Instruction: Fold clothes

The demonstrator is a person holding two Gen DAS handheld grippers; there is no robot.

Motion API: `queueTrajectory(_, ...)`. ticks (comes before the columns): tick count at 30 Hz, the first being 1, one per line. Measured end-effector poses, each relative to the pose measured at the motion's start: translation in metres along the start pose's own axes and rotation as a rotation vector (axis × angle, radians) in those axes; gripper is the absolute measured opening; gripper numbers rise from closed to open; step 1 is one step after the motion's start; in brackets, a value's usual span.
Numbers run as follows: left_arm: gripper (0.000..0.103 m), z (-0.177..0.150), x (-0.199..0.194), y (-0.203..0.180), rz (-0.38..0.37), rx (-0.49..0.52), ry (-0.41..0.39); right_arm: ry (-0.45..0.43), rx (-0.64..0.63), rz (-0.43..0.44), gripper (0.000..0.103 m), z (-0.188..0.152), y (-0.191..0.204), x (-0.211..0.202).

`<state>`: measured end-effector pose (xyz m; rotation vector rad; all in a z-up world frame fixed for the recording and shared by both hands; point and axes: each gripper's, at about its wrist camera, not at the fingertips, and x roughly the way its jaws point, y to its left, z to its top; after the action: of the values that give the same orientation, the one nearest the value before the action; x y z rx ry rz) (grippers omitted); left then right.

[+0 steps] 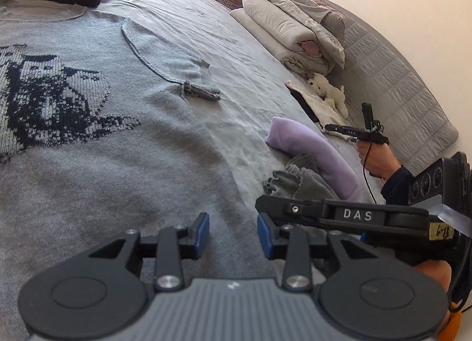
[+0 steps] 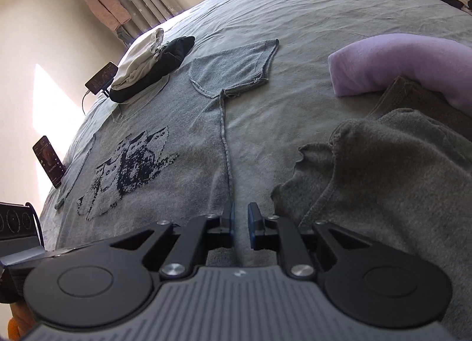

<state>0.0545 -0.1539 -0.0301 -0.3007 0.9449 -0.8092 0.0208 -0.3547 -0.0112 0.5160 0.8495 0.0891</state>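
Both grippers, left (image 1: 233, 236) and right (image 2: 241, 224), hover apart-jawed, gripping nothing, above the flat grey knitted sweater (image 2: 165, 146).

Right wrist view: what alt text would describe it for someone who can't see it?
A grey knitted sweater with a dark picture lies spread flat on a grey bed. The right claw hovers over its hem, slightly open and empty, beside a dark grey garment.

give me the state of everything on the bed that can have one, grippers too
grey knit sweater with dark cat pattern: spread flat, unfolded
sweater's short sleeve: lying out flat
white and black clothes pile: folded, stacked
lilac fleece garment: rolled up
dark grey ruffled garment: crumpled
propped phone: screen on
left gripper: open, empty
right gripper: slightly open, empty
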Motion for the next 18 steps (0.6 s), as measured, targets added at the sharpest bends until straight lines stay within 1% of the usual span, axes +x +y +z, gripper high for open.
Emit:
queueTrajectory(4, 0.034, -0.012, 0.001, -0.015, 0.074, 0.081, 0.0, 0.023, -0.016, -0.012, 0.015, -0.02, -0.001, -0.013)
queueTrajectory(5, 0.03, -0.016, 0.001, -0.018, 0.091, 0.1, -0.003, 0.03, -0.019, -0.012, 0.015, -0.025, -0.001, -0.015)
queueTrajectory(6, 0.028, -0.018, 0.002, -0.019, 0.103, 0.112, -0.004, 0.037, -0.021, -0.011, 0.016, -0.029, -0.001, -0.018)
queueTrajectory(8, 0.027, -0.022, 0.003, -0.02, 0.118, 0.125, -0.002, 0.045, -0.023, -0.005, 0.028, -0.038, -0.001, -0.024)
queueTrajectory(9, 0.027, -0.024, 0.003, -0.021, 0.124, 0.133, -0.003, 0.045, -0.021, 0.008, 0.04, -0.041, -0.001, -0.026)
queueTrajectory(10, 0.027, -0.026, 0.003, -0.021, 0.127, 0.138, -0.005, 0.046, -0.029, 0.018, 0.043, -0.044, 0.001, -0.027)
queueTrajectory(12, 0.027, -0.029, 0.001, -0.021, 0.126, 0.146, -0.01, 0.05, -0.046, 0.036, 0.043, -0.051, 0.005, -0.029)
queueTrajectory(13, 0.027, -0.03, 0.001, -0.022, 0.127, 0.15, -0.013, 0.056, -0.062, 0.045, 0.041, -0.055, 0.008, -0.029)
queueTrajectory(14, 0.027, -0.032, 0.0, -0.023, 0.127, 0.152, -0.015, 0.07, -0.08, 0.052, 0.035, -0.059, 0.011, -0.026)
queueTrajectory(15, 0.027, -0.033, -0.001, -0.024, 0.128, 0.153, -0.016, 0.078, -0.097, 0.045, 0.008, -0.063, 0.015, -0.024)
queueTrajectory(16, 0.027, -0.034, -0.002, -0.025, 0.128, 0.153, -0.016, 0.086, -0.115, 0.037, 0.006, -0.067, 0.018, -0.023)
queueTrajectory(18, 0.027, -0.034, -0.005, -0.028, 0.124, 0.157, -0.013, 0.045, -0.165, -0.01, 0.006, -0.07, 0.027, -0.035)
